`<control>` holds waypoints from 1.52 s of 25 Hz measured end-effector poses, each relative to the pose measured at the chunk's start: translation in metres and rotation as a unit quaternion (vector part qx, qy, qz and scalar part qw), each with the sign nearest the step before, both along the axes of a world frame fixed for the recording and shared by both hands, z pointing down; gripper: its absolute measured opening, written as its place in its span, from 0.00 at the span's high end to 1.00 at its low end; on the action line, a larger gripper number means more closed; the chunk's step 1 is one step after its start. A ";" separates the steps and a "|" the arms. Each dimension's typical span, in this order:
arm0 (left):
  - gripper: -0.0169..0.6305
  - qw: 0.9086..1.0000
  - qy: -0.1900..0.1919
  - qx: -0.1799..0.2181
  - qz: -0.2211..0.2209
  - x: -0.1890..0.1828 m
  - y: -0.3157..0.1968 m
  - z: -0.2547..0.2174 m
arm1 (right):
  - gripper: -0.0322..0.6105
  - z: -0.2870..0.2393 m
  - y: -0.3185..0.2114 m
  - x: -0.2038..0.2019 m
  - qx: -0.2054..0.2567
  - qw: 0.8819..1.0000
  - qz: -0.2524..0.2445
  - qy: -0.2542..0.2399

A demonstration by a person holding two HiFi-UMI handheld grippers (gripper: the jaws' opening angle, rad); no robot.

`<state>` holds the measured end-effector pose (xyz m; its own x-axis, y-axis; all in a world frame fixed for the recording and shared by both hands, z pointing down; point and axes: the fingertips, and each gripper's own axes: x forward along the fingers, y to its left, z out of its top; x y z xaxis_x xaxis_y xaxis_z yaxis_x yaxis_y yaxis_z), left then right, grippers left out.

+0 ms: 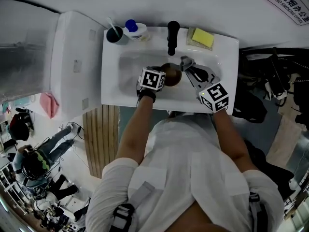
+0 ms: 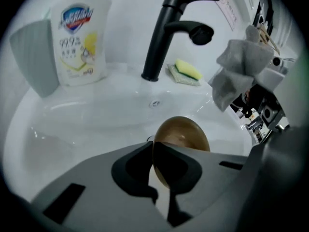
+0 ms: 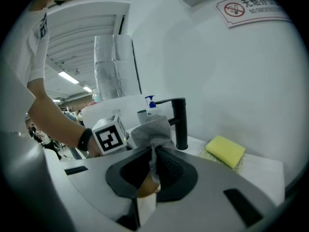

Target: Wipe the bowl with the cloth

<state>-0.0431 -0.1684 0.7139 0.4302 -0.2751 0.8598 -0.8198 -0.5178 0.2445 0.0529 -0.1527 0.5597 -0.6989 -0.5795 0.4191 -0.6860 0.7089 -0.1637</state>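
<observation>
A brown bowl (image 1: pixel 172 75) stands tilted on its edge in the white sink (image 1: pixel 126 66). My left gripper (image 1: pixel 161 76) is at the bowl's left side, shut on its thin rim. In the left gripper view the rim of the bowl (image 2: pixel 183 133) runs down between the closed jaws of that gripper (image 2: pixel 155 164). My right gripper (image 1: pixel 187 65) hovers just right of the bowl, shut on a grey cloth (image 1: pixel 184 60). The cloth (image 3: pixel 151 128) bunches up above the right gripper (image 3: pixel 153 167) and is apart from the bowl. From the left gripper view, the cloth (image 2: pixel 239 70) hangs in the air at the right.
A black tap (image 1: pixel 172 36) rises at the back of the sink. A yellow sponge (image 1: pixel 203 36) lies on the back right ledge. A soap bottle (image 1: pixel 134 29) and a dark cup (image 1: pixel 115 34) stand at the back left. A white appliance (image 1: pixel 72 66) adjoins the sink's left.
</observation>
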 end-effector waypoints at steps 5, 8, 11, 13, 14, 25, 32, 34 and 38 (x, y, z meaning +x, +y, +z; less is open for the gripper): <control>0.95 0.999 0.010 0.039 -0.011 0.012 -0.011 -0.067 | 0.88 0.010 0.008 -0.027 -0.006 0.997 -0.036 0.066; 0.95 0.998 0.037 0.048 -0.024 0.017 -0.010 -0.099 | 0.88 0.012 0.014 -0.038 -0.012 0.992 -0.058 0.112; 0.94 0.996 0.061 0.049 -0.043 0.011 -0.006 -0.116 | 0.88 0.012 0.017 -0.043 -0.018 0.984 -0.075 0.160; 0.94 0.995 0.065 0.059 -0.047 0.008 -0.003 -0.127 | 0.86 0.011 0.017 -0.046 -0.020 0.980 -0.078 0.184; 0.94 0.995 0.067 0.062 -0.050 0.007 0.001 -0.132 | 0.86 0.011 0.019 -0.047 -0.023 0.977 -0.077 0.199; 0.92 0.993 0.067 0.092 -0.032 0.022 0.023 -0.170 | 0.86 -0.002 0.008 -0.060 0.026 0.954 -0.047 0.294; 0.92 0.991 0.065 0.109 -0.035 0.013 0.015 -0.184 | 0.87 -0.016 0.025 -0.087 0.025 0.957 -0.152 0.245; 0.92 0.990 0.067 0.115 -0.042 0.009 0.010 -0.186 | 0.87 -0.017 0.034 -0.090 0.002 0.956 -0.185 0.227; 0.92 0.989 0.068 0.118 -0.053 -0.004 0.000 -0.189 | 0.88 -0.013 0.050 -0.093 -0.033 0.945 -0.221 0.237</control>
<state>-0.0466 -0.1681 0.5253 0.4949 -0.5110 0.7028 -0.8407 -0.4862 0.2384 -0.0399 -0.1027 0.5469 -0.5912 -0.2363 0.7711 -0.3325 0.9425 0.0340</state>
